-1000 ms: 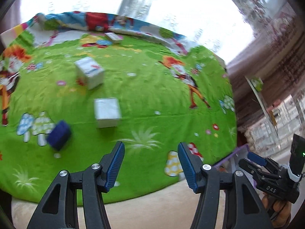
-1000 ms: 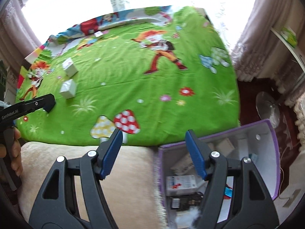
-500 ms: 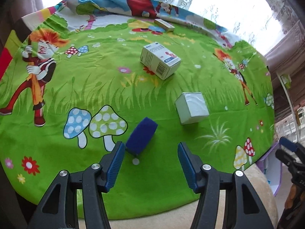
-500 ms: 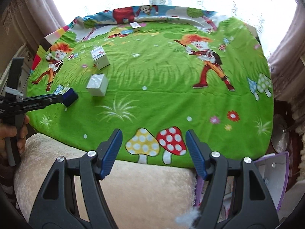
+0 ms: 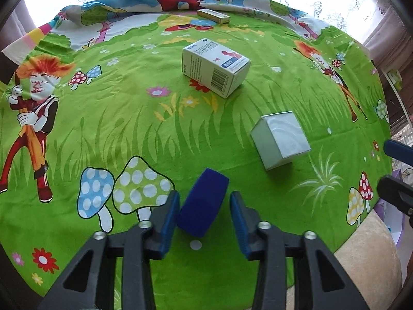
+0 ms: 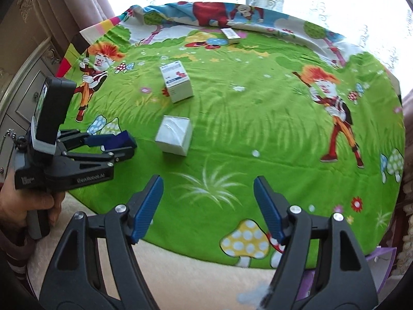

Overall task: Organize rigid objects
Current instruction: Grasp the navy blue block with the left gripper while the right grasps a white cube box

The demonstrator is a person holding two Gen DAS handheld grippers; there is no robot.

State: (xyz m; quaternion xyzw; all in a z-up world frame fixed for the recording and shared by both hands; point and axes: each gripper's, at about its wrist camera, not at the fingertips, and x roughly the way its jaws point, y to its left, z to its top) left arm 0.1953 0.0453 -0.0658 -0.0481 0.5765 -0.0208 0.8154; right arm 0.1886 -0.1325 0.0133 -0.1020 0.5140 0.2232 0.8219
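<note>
I see a bed with green cartoon sheet [image 5: 108, 118]; on it: blue box [image 5: 204, 204], white cube [image 5: 280, 139], printed carton [image 5: 215, 67], flat box [image 5: 213, 16] at far edge.

Right gripper [image 6: 207, 206] jaws apart, empty, lower centre. Left gripper [image 6: 126, 143] at left edge, jaws just closing around dark blue block [image 6: 119, 138]. White cube [image 6: 174, 135] just right of it.

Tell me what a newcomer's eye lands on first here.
The bright green cartoon bedsheet fills both views. Near its front edge, the left tongs have just been closing around a dark blue block. Beyond it lie a plain white cube and a printed medicine box.
</note>
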